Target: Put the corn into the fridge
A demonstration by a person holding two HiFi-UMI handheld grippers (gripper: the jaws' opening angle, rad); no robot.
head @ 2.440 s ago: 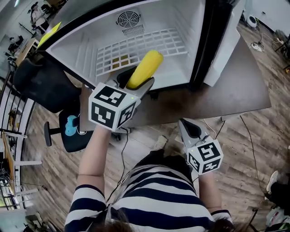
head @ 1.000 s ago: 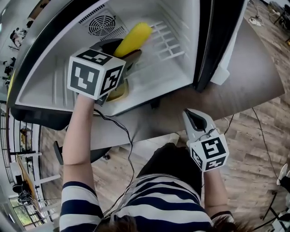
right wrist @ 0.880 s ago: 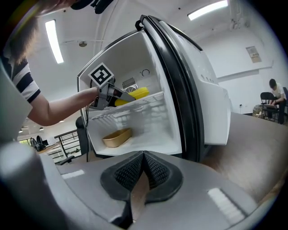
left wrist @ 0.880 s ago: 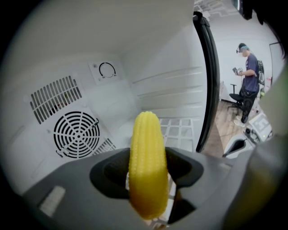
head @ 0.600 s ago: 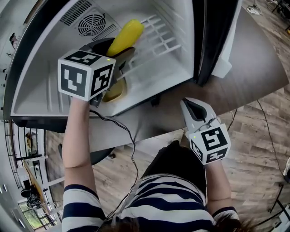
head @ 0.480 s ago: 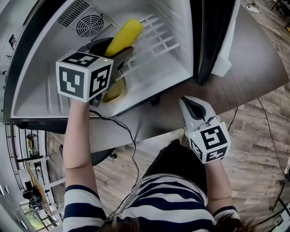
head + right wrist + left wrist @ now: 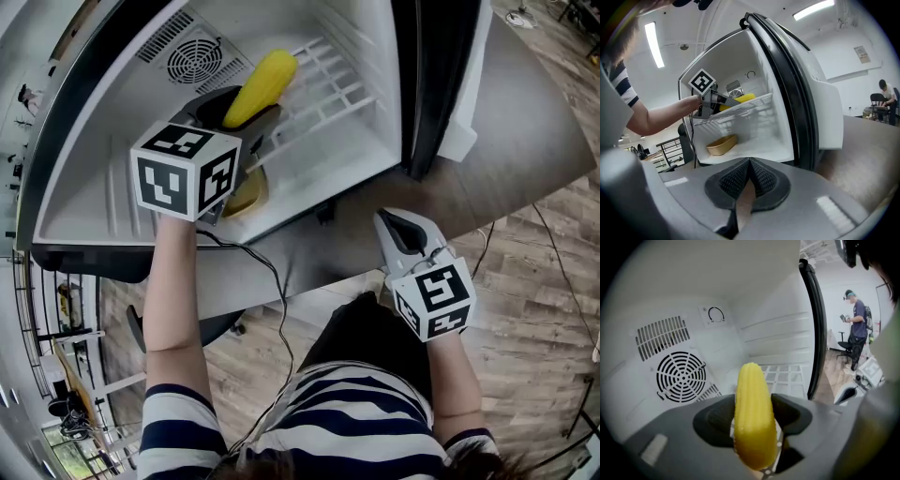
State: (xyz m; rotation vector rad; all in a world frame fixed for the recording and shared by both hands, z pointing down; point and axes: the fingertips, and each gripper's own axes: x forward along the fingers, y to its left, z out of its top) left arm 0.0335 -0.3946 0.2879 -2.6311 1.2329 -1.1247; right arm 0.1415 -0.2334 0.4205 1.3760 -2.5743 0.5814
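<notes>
The left gripper (image 7: 242,117) reaches into the open fridge (image 7: 84,197), jaws clamped on the corn (image 7: 260,82) over the wire shelf (image 7: 333,89) (probably its resting place); the right gripper (image 7: 394,225), jaws together on nothing, hangs outside

**Three cameras, one open fridge (image 7: 370,141)**

Up top, from the head, looking steeply down onto the fridge, the left gripper (image 7: 248,108) and the right gripper (image 7: 398,230). Close in, riding the left gripper, staring along its jaws past the corn (image 7: 753,423) at the fan grille (image 7: 680,377) on the back wall. Farther out and low, riding the right gripper, facing the fridge's open front. Shared by all three: corn, wire shelf (image 7: 323,84), white interior.
</notes>
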